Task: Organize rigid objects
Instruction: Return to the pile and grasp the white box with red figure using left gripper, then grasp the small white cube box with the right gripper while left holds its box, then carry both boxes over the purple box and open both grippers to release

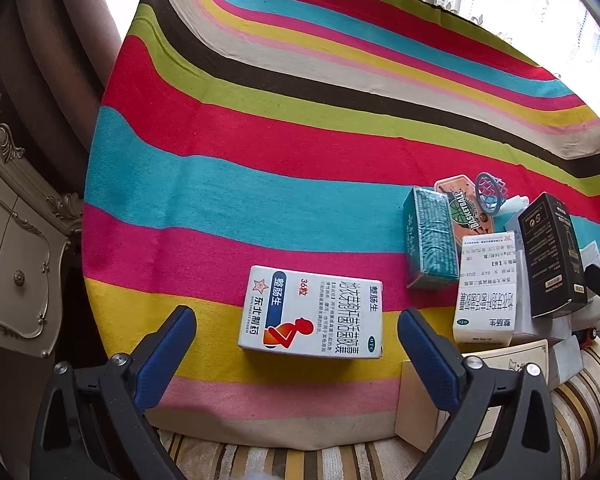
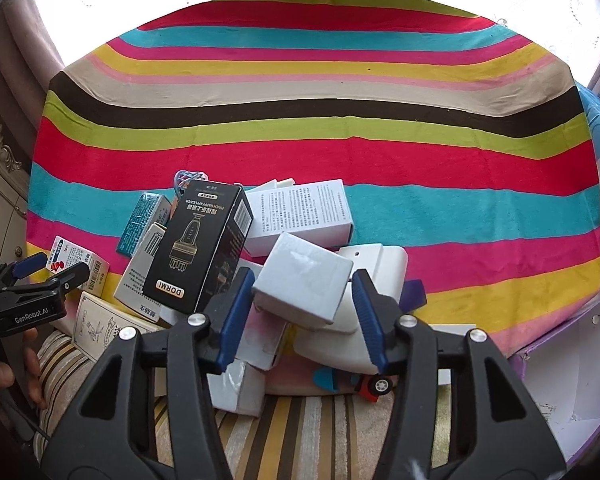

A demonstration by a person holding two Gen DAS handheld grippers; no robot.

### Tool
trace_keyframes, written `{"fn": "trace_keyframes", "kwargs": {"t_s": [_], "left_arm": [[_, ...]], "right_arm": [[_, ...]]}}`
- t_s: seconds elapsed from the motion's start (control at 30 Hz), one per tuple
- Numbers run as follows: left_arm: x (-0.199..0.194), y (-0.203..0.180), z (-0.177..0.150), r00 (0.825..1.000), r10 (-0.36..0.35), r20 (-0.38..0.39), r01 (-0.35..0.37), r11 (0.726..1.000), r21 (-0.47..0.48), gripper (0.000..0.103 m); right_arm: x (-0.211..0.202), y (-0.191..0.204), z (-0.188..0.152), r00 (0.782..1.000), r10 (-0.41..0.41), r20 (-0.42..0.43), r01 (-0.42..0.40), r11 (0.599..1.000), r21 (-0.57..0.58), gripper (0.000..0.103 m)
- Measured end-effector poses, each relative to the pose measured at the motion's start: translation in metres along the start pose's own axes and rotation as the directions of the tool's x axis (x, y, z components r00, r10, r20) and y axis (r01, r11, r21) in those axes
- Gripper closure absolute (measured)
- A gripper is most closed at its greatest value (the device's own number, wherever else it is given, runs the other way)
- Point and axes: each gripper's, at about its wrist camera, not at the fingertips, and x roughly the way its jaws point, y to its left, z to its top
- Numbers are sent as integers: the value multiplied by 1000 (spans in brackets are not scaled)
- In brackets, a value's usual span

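The striped cloth (image 2: 340,128) is covering the whole work surface, and everything else is lying on it or at its near edge. Taking the black DORMI box (image 2: 198,248) as the landmark: it is leaning on top of the pile of boxes (image 2: 300,216) at the cloth's near side. Just to its right, the right gripper (image 2: 303,312) is clenching a plain white box (image 2: 304,280) between its blue pads, holding it raised over the other white cartons of the pile. To the landmark's left, a teal box (image 1: 430,236) is lying flat, with a second white medicine carton (image 1: 486,288) between the two. Farther left of the landmark, apart from the pile, a white medicine box (image 1: 314,312) with a red figure printed on it is lying flat by itself. The left gripper (image 1: 298,354) is hovering just short of that box, jaws spread wide and gripping nothing. Below and right of the landmark, a small red toy car (image 2: 374,388) is peeking out under the pile.
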Motion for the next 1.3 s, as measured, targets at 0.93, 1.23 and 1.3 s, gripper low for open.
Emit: {"fn": "trace_keyframes", "kwargs": {"t_s": [0.93,1.23,1.3], "left_arm": [[-69,-30,-11,986,-58,156,51,998,45,32],[-110,-111,-27,946,-251,205,205,953,224,32],[-117,-131,-34,937,-290,195,236,936,260,32]], "right_arm": [[-59,-29,-20,992,50,112,-53,998,21,52],[-95,-73,-46,991,33,128,-43,996,78,52],[-102,-84,-53,991,26,128,-37,996,87,52]]}}
